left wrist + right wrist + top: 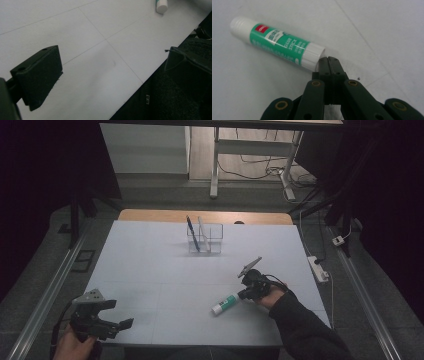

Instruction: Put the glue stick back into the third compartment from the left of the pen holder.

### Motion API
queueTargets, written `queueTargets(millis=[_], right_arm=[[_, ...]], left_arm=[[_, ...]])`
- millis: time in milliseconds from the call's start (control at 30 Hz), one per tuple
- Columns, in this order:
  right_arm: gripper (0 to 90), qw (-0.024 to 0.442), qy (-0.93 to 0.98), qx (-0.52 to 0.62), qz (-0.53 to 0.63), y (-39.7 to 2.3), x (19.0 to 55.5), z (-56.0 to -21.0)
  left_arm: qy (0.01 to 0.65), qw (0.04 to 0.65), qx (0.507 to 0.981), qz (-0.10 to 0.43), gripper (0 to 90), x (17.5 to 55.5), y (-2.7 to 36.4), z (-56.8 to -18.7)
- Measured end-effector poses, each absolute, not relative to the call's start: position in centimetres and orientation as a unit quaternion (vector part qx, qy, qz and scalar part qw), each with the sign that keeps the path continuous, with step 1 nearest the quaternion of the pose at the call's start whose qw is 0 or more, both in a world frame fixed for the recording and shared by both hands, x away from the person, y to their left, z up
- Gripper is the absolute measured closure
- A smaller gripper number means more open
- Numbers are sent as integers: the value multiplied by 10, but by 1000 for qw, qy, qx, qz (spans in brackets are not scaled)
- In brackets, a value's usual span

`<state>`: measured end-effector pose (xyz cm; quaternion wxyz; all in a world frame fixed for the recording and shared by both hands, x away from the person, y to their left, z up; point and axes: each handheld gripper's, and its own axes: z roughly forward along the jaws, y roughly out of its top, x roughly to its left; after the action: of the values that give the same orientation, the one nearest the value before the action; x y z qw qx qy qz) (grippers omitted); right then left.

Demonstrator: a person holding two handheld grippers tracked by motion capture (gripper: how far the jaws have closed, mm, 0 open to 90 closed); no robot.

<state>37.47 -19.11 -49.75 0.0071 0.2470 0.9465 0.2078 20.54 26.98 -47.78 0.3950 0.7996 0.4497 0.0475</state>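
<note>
The glue stick lies flat on the white table, near the front edge and right of centre. In the high view its long axis runs diagonally: one white end points toward the front left, the other toward the right gripper. That gripper's jaws are pressed together with nothing between them, their tips right at the stick's near white end; contact is hard to judge. The left gripper sits at the front left corner, jaws spread wide and empty.
</note>
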Motion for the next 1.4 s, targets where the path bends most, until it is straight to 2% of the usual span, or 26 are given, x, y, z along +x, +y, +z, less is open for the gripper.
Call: queueTargets(millis=[767,1100,1267,1400], right_arm=[[896,-26,952,229,203,-190,334,-496],[893,-14,953,222,205,-190,329,-494],[851,3,947,229,224,-195,330,-484],[734,19,945,225,235,-193,331,-478]], left_arm=[[450,393,801,48,14,206,269,-478],[449,393,801,48,14,206,269,-478],[449,392,801,48,14,206,269,-478],[449,391,802,49,14,206,269,-478]])
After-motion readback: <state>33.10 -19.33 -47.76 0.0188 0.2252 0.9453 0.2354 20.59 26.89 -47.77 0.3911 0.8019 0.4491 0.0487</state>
